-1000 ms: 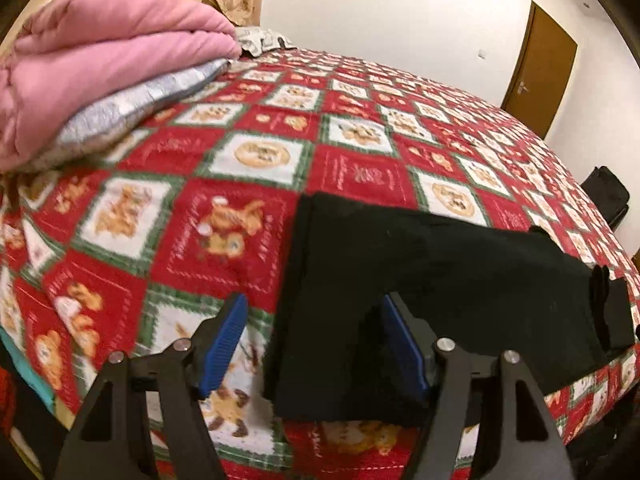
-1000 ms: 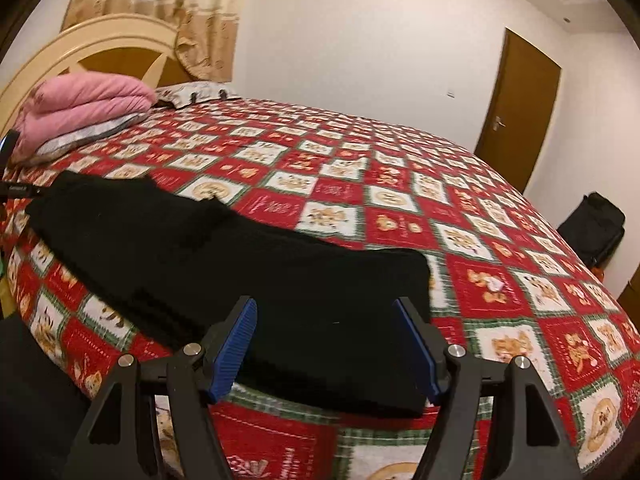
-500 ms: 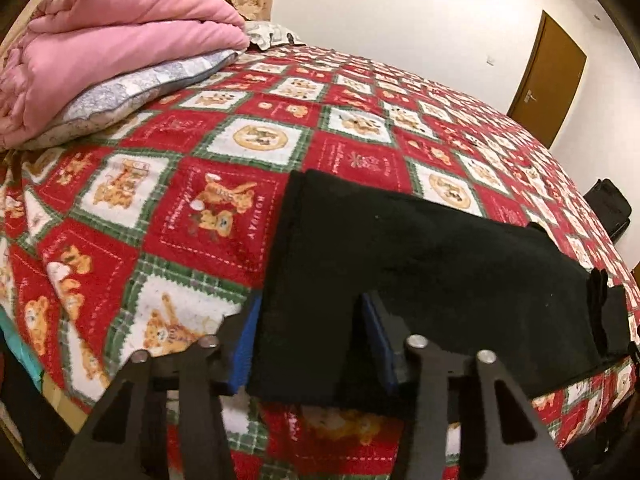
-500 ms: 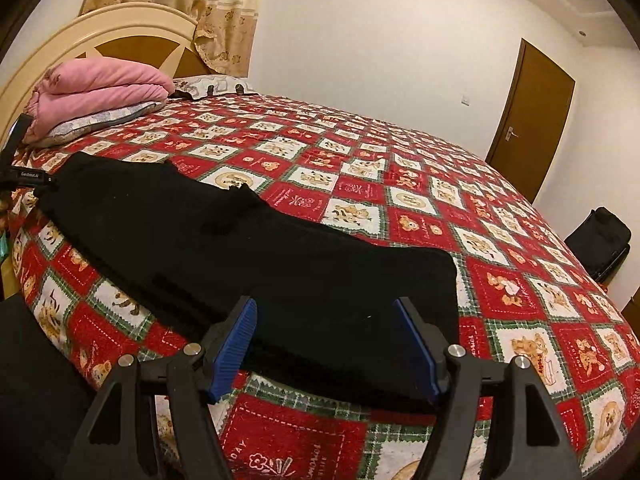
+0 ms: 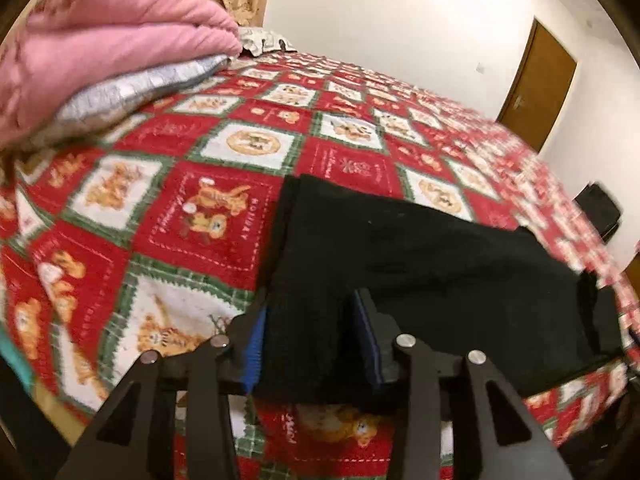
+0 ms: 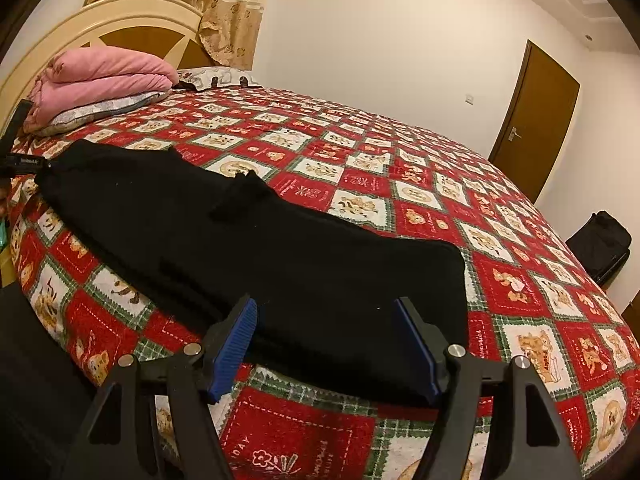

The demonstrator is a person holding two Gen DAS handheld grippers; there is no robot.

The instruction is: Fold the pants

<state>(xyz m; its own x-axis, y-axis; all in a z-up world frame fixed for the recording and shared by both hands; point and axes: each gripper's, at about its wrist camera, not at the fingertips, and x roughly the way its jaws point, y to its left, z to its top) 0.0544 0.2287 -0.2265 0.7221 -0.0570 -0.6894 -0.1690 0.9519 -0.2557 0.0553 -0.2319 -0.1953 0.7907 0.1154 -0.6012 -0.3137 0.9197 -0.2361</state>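
The black pants (image 6: 256, 248) lie flat along the near edge of the bed's red holiday-print bedspread (image 6: 440, 184), their long axis running across both views from one gripper to the other, so each hand has 1 end close before it. The left gripper (image 5: 308, 340) sits at the end of the pants (image 5: 420, 272) nearest the pink folded blanket (image 5: 104, 40); its jaws are closing, with the near corner of the cloth between the 2 blue pads, though whether they already pinch it cannot be told from this blurred view. The right gripper (image 6: 336, 348) hovers at the opposite end, jaws spread wide with the cloth's near edge lying between and just beyond them, not gripped. Since the garment stretches sideways between the hands, the coming fold likely turns on both ends being held, then 1 end carried along that axis over the other. The right hand probably needs to lower and clamp first.
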